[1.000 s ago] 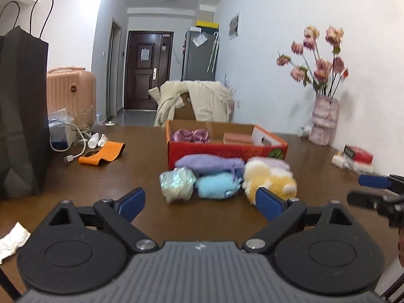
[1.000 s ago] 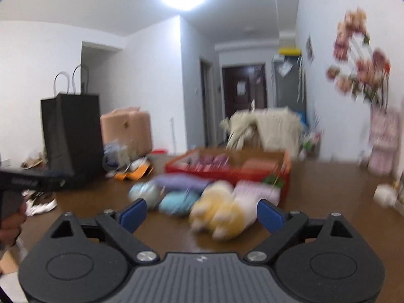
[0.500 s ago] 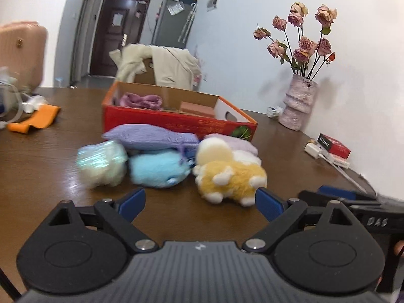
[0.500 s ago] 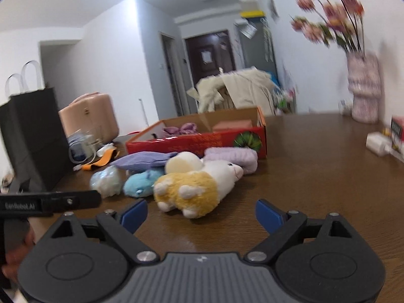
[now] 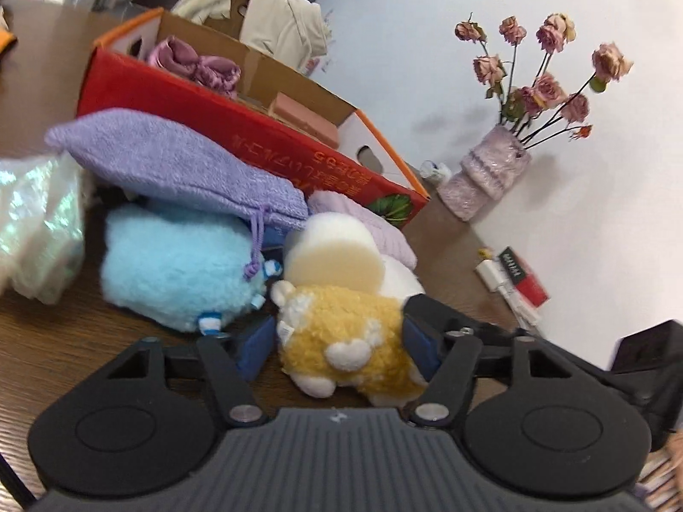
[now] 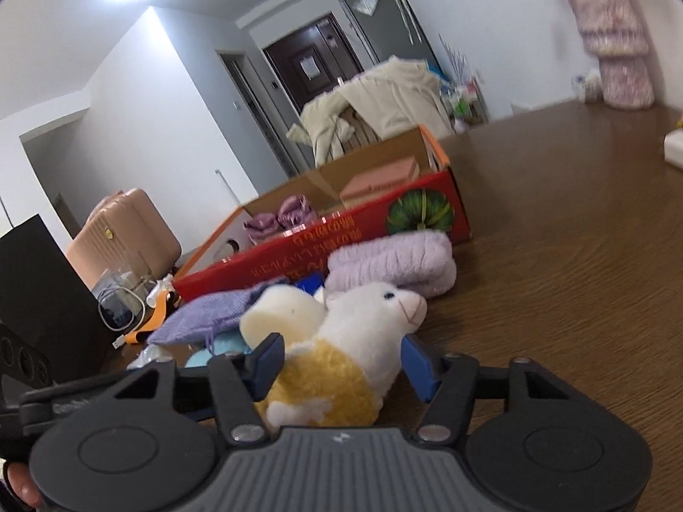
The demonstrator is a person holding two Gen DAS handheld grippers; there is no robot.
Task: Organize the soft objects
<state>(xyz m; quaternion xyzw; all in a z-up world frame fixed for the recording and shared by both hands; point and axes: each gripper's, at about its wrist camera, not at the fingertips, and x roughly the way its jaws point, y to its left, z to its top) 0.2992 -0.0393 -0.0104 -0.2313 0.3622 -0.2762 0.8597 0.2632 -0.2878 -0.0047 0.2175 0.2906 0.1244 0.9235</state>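
We had both tongs around the same yellow-and-white plush alpaca (image 5: 341, 341), which lay on the brown wooden table (image 6: 576, 256). The left gripper (image 5: 337, 347) straddled its yellow rump: the blue right pad (image 5: 420, 352) pressed into the fur, while the blue left pad (image 5: 254, 352) sat just beside the toy, and we could not tell whether it touched. Its jaws were closing. The right gripper (image 6: 341, 362) came at the alpaca from the other side, its jaws also closing, with the yellow body and white neck between the pads; both pads looked to be at the fur, though the grip was not clearly firm.

Just beyond the left tongs a cream foam sponge (image 5: 333, 256) leaned on the alpaca's back. To their left front lay a light blue plush toy (image 5: 179, 264), with a lilac drawstring pouch (image 5: 170, 162) draped over it, and farther left a blurred, shimmering plastic bundle (image 5: 38, 222). Ahead of the right tongs, a rolled lilac towel (image 6: 392, 264) lay past the alpaca's head, close against the red cardboard box (image 6: 324, 251). Inside the box sat a mauve satin cloth (image 5: 196, 64) and a pink block (image 6: 380, 179). Far right of the left tongs, a vase of dried roses (image 5: 491, 175) stood by the wall.
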